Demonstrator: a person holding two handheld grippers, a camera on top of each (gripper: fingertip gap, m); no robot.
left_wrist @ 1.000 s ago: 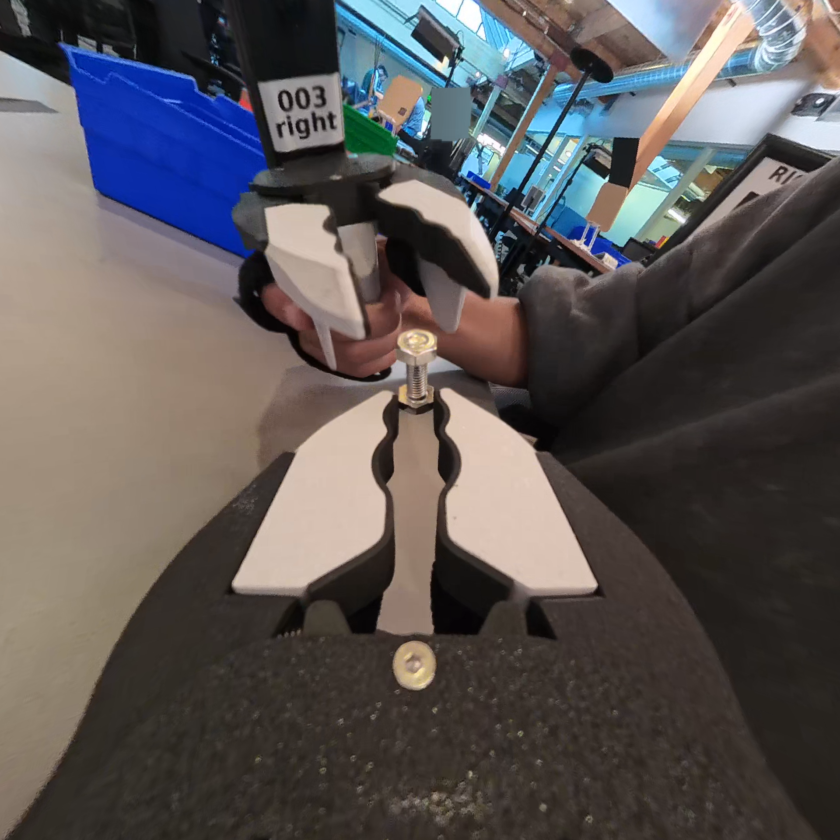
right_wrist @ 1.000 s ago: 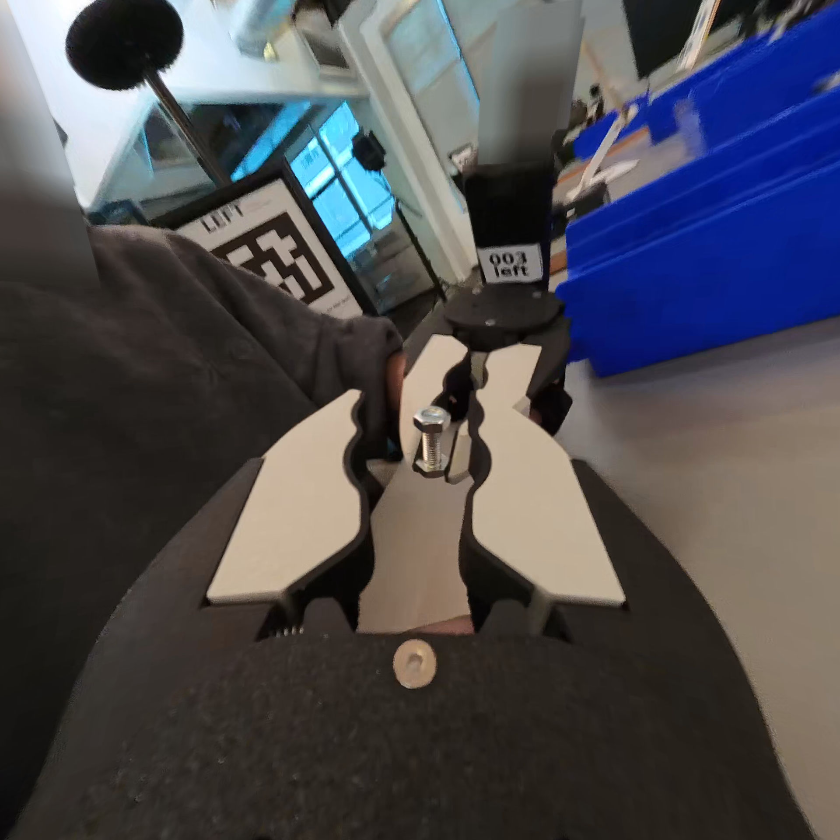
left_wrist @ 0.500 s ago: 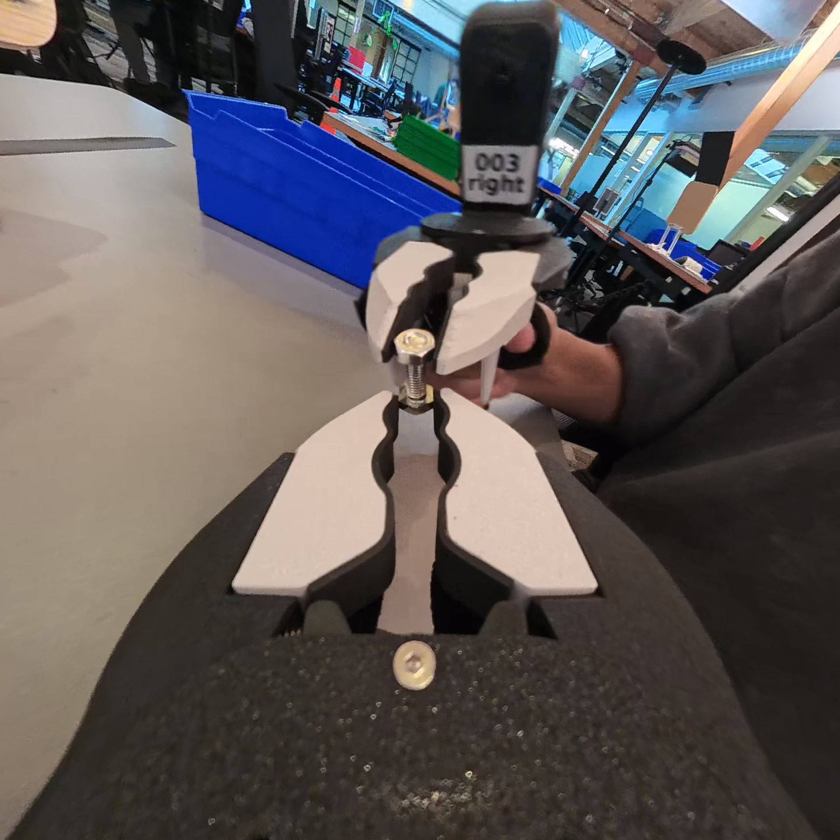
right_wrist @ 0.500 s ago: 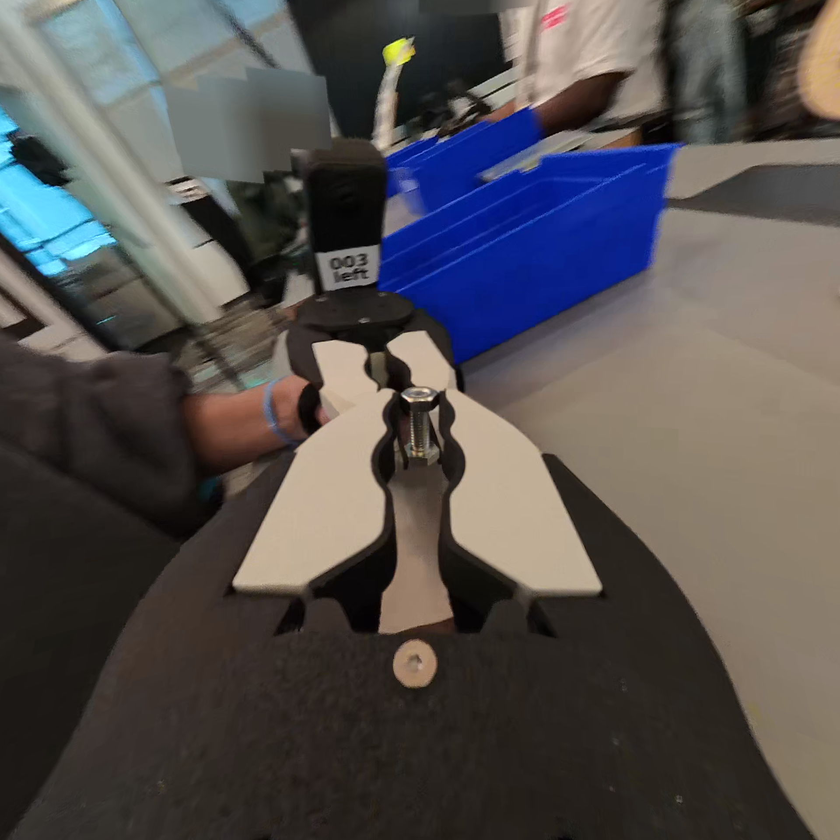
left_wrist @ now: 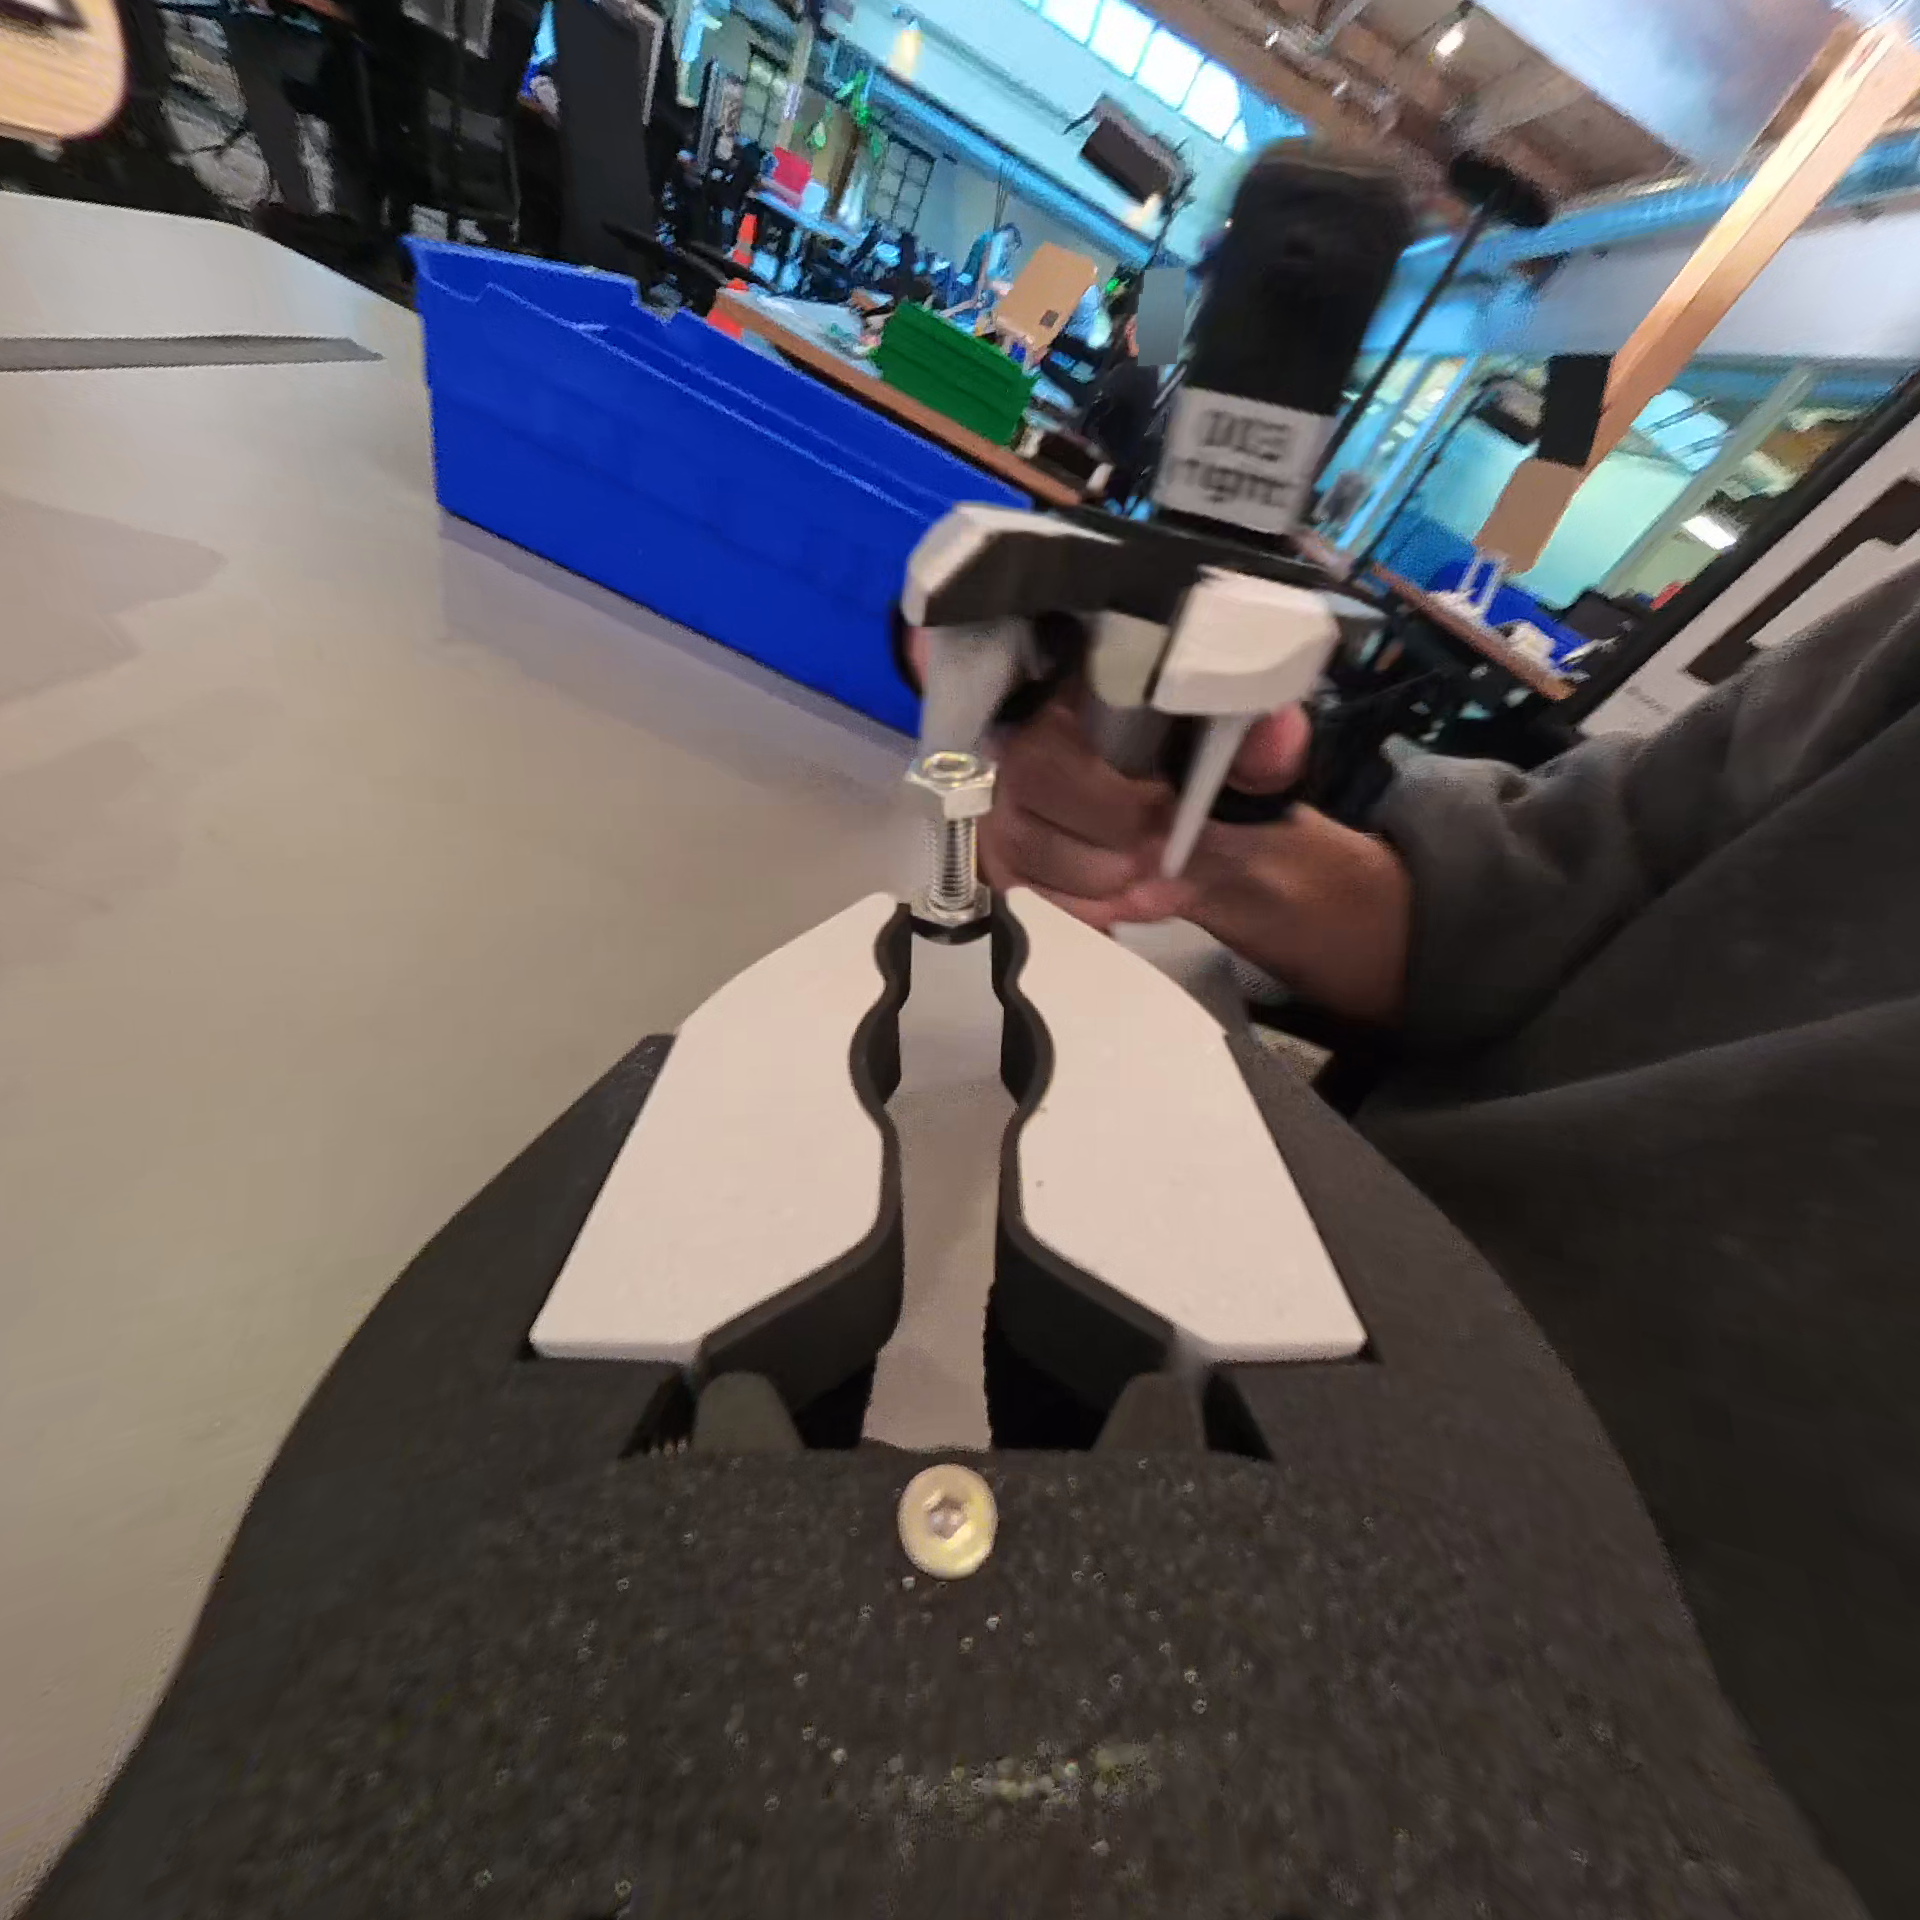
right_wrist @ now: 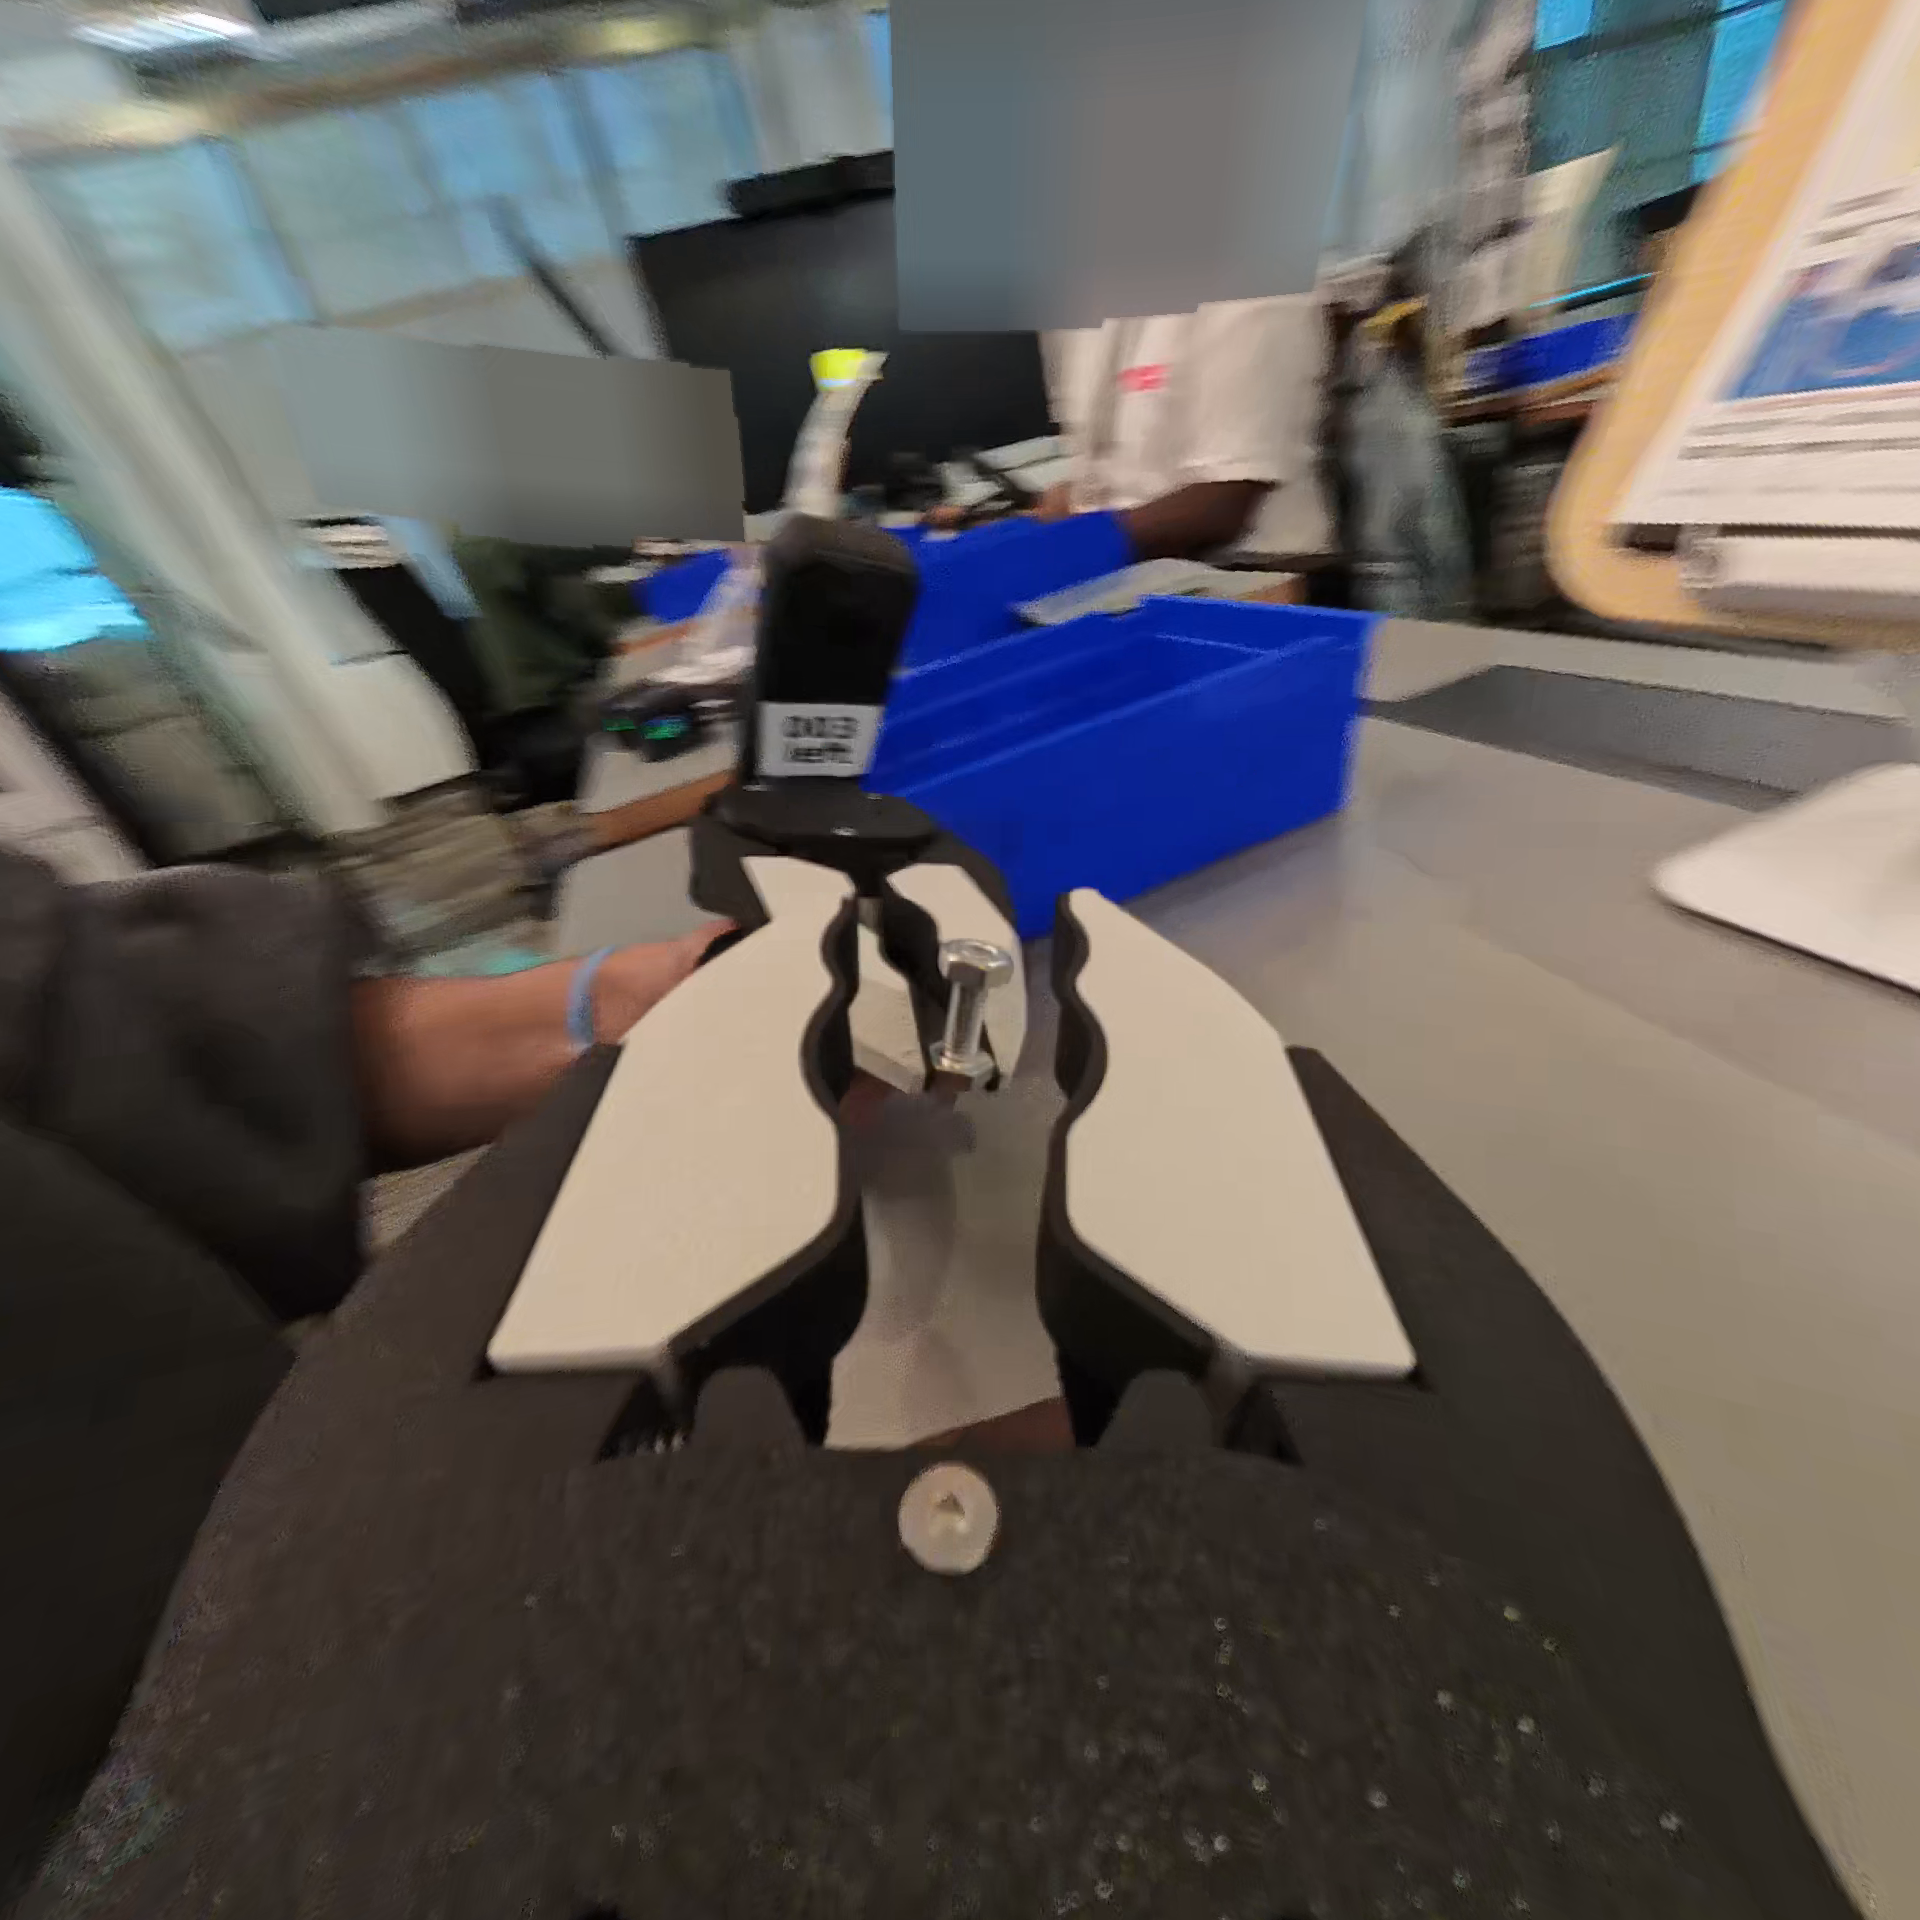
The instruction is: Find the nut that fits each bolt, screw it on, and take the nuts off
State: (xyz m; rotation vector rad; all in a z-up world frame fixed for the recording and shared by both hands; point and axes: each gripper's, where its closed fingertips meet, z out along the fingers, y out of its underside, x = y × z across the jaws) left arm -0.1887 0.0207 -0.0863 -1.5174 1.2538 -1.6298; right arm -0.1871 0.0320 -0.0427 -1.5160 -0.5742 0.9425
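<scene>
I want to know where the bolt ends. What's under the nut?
Under the nut only the left gripper shows, shut on it. The bolt sticks up above, head on top. Its lower end is hidden by the nut and gripper.

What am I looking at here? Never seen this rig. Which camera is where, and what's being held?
There is no robot arm. A person holds a hand-held gripper in each hand, and each one carries a wide-angle camera looking forward along its two white fingers.

In the left wrist view, the left hand-held gripper is shut on the nut at the lower end of an upright bolt. The right hand-held gripper faces it from beyond, with its fingers spread apart.

The right wrist view is the reverse angle: the right hand-held gripper is open, and the bolt stands between its fingers without being gripped.

On the grey table sits a blue bin. The background is a blurred workshop.
</scene>
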